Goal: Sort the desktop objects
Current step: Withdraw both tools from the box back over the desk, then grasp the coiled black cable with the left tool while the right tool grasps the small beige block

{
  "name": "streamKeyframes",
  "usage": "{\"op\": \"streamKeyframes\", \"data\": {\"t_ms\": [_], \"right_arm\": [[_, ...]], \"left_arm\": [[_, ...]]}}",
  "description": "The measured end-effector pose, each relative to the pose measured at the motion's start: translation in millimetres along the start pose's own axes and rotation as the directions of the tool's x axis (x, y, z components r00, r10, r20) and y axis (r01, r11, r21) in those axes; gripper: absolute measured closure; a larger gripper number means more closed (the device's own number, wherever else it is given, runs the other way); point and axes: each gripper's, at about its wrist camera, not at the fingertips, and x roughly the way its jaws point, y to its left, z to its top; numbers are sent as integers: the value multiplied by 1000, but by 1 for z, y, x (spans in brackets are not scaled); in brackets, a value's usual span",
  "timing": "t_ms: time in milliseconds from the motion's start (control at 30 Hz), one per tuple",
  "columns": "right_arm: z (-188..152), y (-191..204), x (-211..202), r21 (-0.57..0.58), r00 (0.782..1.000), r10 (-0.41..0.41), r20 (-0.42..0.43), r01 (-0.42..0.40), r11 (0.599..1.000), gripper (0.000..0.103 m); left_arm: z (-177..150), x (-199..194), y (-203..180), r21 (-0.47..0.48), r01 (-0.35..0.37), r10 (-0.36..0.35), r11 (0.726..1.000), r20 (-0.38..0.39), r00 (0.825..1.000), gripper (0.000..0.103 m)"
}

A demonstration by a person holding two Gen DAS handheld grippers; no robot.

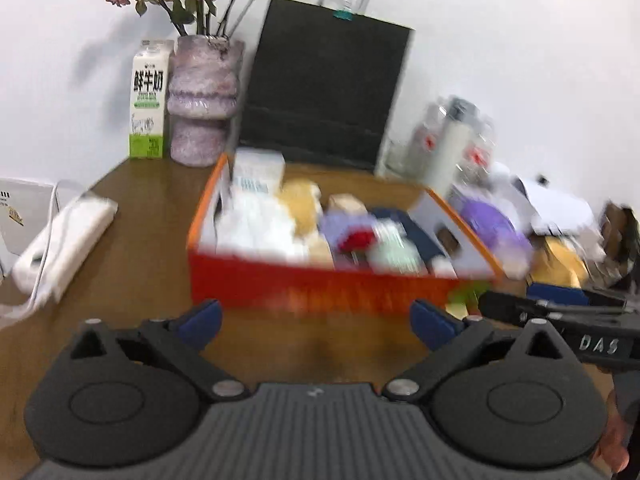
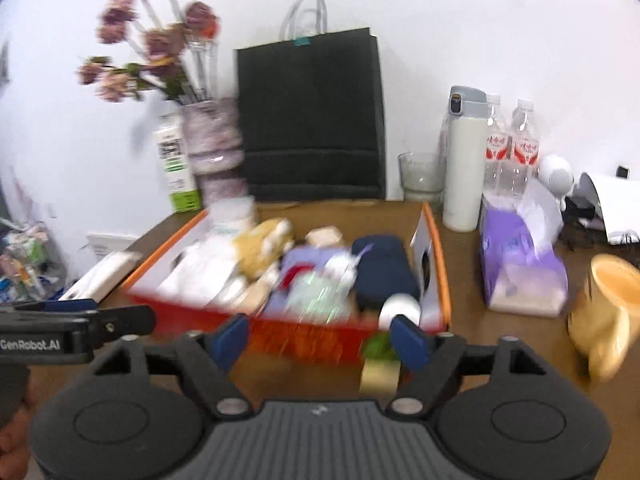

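Orange box point(image 1: 320, 288) in both views; yellow mug point(image 2: 608, 312) only R cam; both grippers point(image 1: 316, 326) point(image 2: 320, 340) spread.

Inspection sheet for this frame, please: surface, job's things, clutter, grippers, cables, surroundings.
Surface: brown wooden desk.
Job's things: orange box packed with blurred items; small green-topped item on the desk before it.
Clutter: tissue pack, yellow mug, thermos, water bottles, glass.
Grippers: left gripper and right gripper both empty, jaws open.
Cables: white cord at the power strip.
Surroundings: black bag, vase, milk carton, white wall.
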Motion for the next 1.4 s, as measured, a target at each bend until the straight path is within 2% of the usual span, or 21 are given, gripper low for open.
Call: {"op": "streamKeyframes", "data": {"t_ms": [67, 167, 233, 367, 433, 500, 633, 833, 933, 1033, 1100, 1167, 1233, 1300, 1333, 1400], "right_arm": [[-28, 7, -23, -21, 1000, 13, 7, -12, 1000, 23], [-68, 12, -49, -50, 1000, -11, 9, 12, 999, 21], [-89, 11, -61, -24, 1000, -28, 9, 28, 999, 19], [-116, 7, -72, 53, 1000, 15, -25, -13, 999, 19], [-124, 9, -76, 54, 999, 29, -12, -29, 998, 19], [-130, 13, -78, 30, 1000, 8, 1, -8, 1000, 19], [-132, 18, -78, 5, 1000, -2, 16, 1, 1000, 19], [-130, 14, -77, 30, 1000, -10, 19, 9, 1000, 19], [-120, 10, -73, 24, 1000, -17, 25, 16, 1000, 19], [-94, -1, -60, 32, 998, -50, 44, 48, 998, 21], [-74, -11, -47, 47, 997, -66, 34, 64, 997, 36], [-55, -23, -29, 59, 998, -54, 18, 53, 997, 43], [-42, -33, -10, 73, 999, -40, -6, 41, 996, 46], [-28, -41, 13, 92, 999, -23, -33, 26, 995, 47], [-22, -44, 27, 94, 998, -28, -52, 33, 995, 47], [-15, -45, 49, 77, 995, -58, -76, 64, 995, 47]], "left_arm": [[-24, -15, -3, 42, 1, -1, 999, 0, 1000, 0], [-59, -30, -5, 79, -19, 19, 997, -2, 1000, 0], [-78, -36, -4, 81, 12, -9, 997, -29, 1000, 0], [-103, -47, -4, 63, 67, -65, 996, -36, 997, 0], [-111, -50, -6, 86, 61, -60, 994, -19, 998, 0], [-115, -52, -8, 87, 26, -26, 996, -6, 1000, 0], [-117, -53, -10, 90, 13, -14, 996, 4, 1000, 0], [-118, -52, -16, 122, 7, -9, 993, 18, 1000, 0], [-110, -45, -17, 112, 29, -30, 993, 2, 1000, 3], [-93, -31, -23, 81, 101, -98, 992, -44, 994, 17], [-82, -19, -34, 80, 179, -172, 981, -90, 981, 26], [-73, -4, -47, 98, 221, -210, 970, -109, 972, 26], [-69, 11, -62, 147, 208, -191, 967, -125, 974, 31], [-67, 27, -73, 186, 184, -153, 965, -167, 974, 59], [-66, 35, -75, 190, 182, -145, 965, -197, 970, 64], [-62, 42, -73, 154, 186, -154, 970, -197, 968, 66]]}}
